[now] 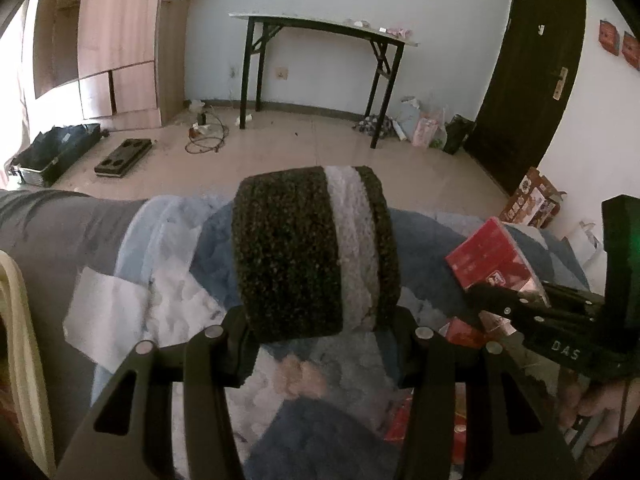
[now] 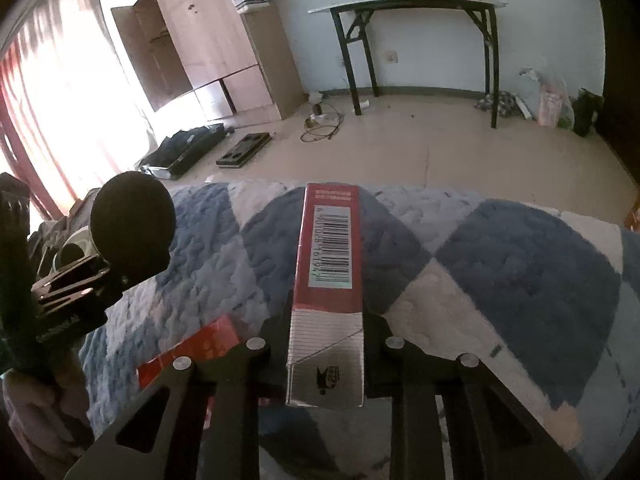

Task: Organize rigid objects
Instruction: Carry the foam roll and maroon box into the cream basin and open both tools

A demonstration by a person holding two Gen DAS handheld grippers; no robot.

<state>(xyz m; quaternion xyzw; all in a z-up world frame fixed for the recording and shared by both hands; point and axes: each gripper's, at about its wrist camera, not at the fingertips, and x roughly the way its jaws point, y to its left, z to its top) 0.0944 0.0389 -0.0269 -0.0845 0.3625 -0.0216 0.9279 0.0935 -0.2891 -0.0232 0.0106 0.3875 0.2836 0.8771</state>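
In the left wrist view my left gripper (image 1: 320,322) is shut on a dark, coarse cylindrical roll (image 1: 296,252) with a white band around it, held above the bed. The right wrist view shows the roll's round end (image 2: 132,224) at the left, in the left gripper (image 2: 104,270). My right gripper (image 2: 326,344) is shut on a slim red and silver box (image 2: 328,280) with a barcode, which points away from the camera. From the left wrist view that red box (image 1: 492,260) sticks up out of the right gripper (image 1: 516,300) at the right.
A blue and white checked blanket (image 2: 520,260) covers the bed below both grippers. Another red box (image 2: 192,348) lies on it beneath the right gripper, and a white sheet (image 1: 104,320) lies at the left. Beyond the bed are bare floor, a black-legged folding table (image 1: 320,28) and a wardrobe (image 1: 120,40).
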